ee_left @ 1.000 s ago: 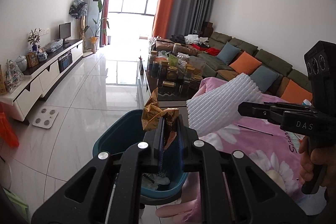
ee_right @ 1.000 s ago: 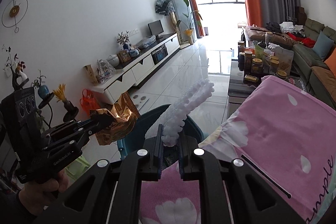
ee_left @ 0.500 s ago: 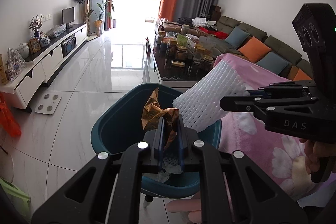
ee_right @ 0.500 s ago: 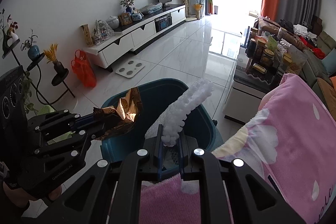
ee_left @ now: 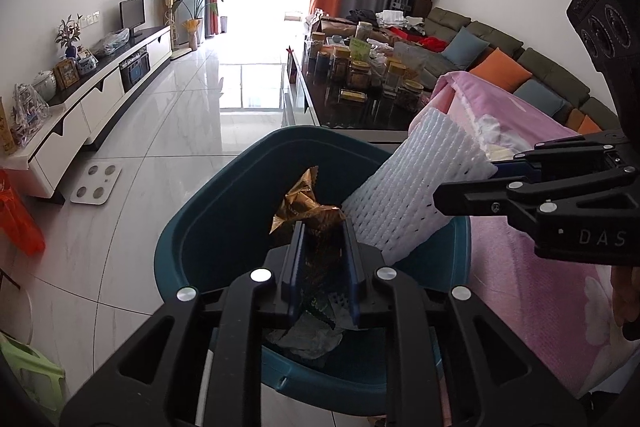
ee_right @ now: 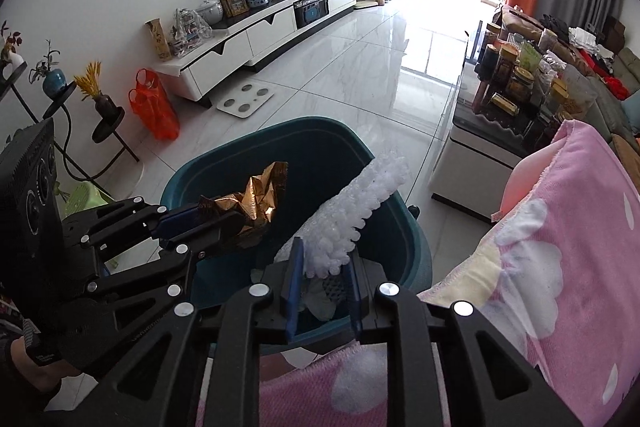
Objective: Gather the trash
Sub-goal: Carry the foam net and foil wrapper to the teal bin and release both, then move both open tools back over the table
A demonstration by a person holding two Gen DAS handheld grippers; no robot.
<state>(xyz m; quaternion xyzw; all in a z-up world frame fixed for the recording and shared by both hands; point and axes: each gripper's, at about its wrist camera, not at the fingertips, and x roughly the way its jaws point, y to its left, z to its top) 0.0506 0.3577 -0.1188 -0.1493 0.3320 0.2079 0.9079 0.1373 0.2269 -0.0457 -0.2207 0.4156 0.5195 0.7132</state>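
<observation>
A dark teal bin (ee_left: 200,227) stands on the floor with crumpled wrappers at its bottom. My left gripper (ee_left: 322,251) hangs over its near rim with a crumpled gold wrapper (ee_left: 304,207) sticking up between the pads; its jaws are opening and the wrapper still sits in them. From the right, my right gripper (ee_left: 464,183) reaches over the bin with a white foam net sleeve (ee_left: 412,195). In the right wrist view that gripper (ee_right: 324,263) is also opening, the foam sleeve (ee_right: 356,211) still between its pads, above the bin (ee_right: 320,147). The left gripper (ee_right: 236,213) shows there with the gold wrapper (ee_right: 260,195).
A pink flowered blanket (ee_left: 540,267) lies right of the bin. Behind it is a dark coffee table (ee_left: 320,115) crowded with jars. A white TV cabinet (ee_left: 100,107), a floor scale (ee_left: 96,183), an orange bag (ee_right: 154,107) and a green stool (ee_left: 32,375) stand to the left.
Both grippers have come down and forward until they hang over the bin's opening. The gap between each pair of fingers has widened a little, with wrapper and foam sleeve still in place.
</observation>
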